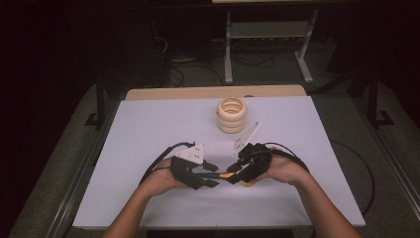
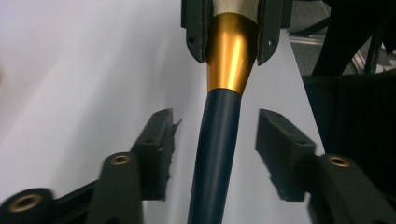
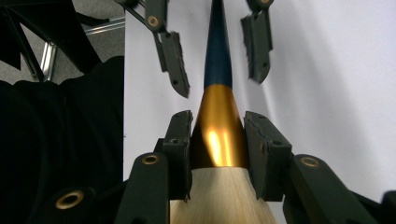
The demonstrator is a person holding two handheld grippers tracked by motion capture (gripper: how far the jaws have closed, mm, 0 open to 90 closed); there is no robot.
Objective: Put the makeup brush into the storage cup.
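The right tongs point(image 3: 217, 140) are pinching the gold ferrule point(image 3: 218, 130) of a brush point(image 2: 219, 130), just where the pale bristles point(image 3: 224, 196) begin. The left tongs point(image 2: 215, 140) are standing spread, one jaw on each side of the dark blue handle point(image 2: 215, 154), not touching it. The brush is hanging above the white tabletop point(image 1: 148, 129), and its long axis is running straight from one pair of tongs to the other, handle toward the left ones. I judge that the left tongs need only to close. A stack of pale rings point(image 1: 231, 115) is standing well apart, beyond both tongs.
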